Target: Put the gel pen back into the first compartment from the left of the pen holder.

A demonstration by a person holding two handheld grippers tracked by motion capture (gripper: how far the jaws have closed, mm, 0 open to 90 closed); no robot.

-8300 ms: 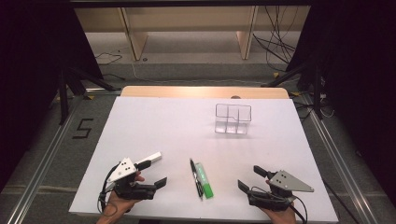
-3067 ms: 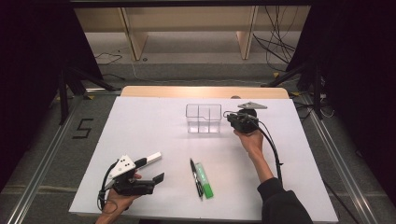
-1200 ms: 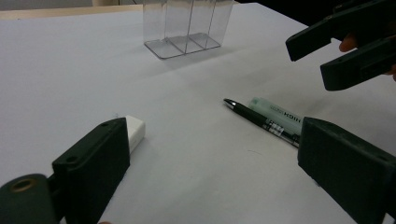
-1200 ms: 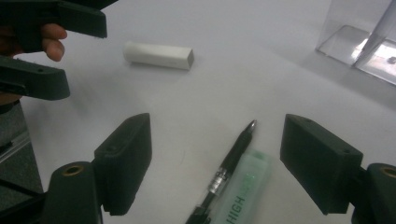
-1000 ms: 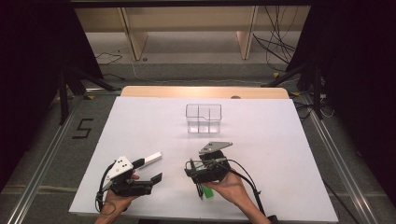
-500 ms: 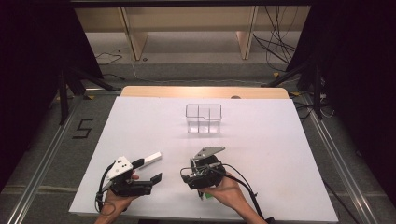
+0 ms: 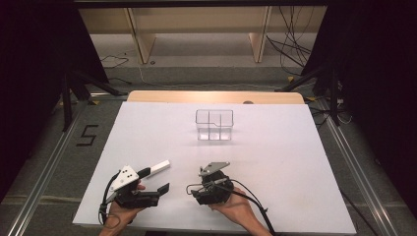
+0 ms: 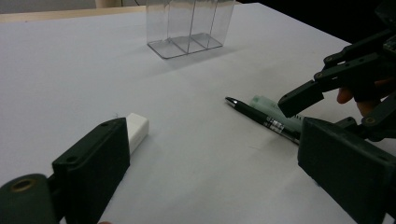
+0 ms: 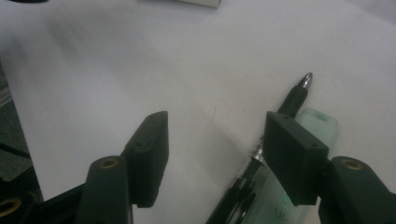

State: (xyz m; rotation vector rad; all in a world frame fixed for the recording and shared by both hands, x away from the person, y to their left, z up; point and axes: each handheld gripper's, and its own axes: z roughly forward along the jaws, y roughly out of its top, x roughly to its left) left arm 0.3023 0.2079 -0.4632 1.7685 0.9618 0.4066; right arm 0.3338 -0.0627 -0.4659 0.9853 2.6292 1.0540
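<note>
Pen (image 9: 285,116), black with a silver tip, lies flat on the white table (image 7: 295,162) at the near edge, touching a pale green marker (image 9: 317,122) that lies alongside it. Both rest side by side, so lifting one calls for jaws that slip around it without catching the other. The right gripper (image 9: 215,154) hangs low over them; its jaws have just been closing but stand apart, pressing on nothing, one pad over bare table and the other above the pen's barrel and the marker's edge. My reading is that the pen is the target and the grip is not yet made. In the high view the right gripper (image 7: 212,184) sits at the near middle of the table with the hand behind it.

The left gripper (image 7: 140,189) rests at the near left, jaws wide apart and empty, seemingly parked out of the way. Just ahead of it lies a small white block (image 8: 136,128), apart from the pen.

Farther off stands a clear plastic organizer (image 7: 214,125) with upright compartments, empty and well apart from the pens, probably the place they are meant for.

The table is plain white with a wooden strip (image 7: 216,97) at its far edge. Beyond it come grey floor with a "5" marked (image 7: 86,135), wooden shelving legs, cables and black curtains
</note>
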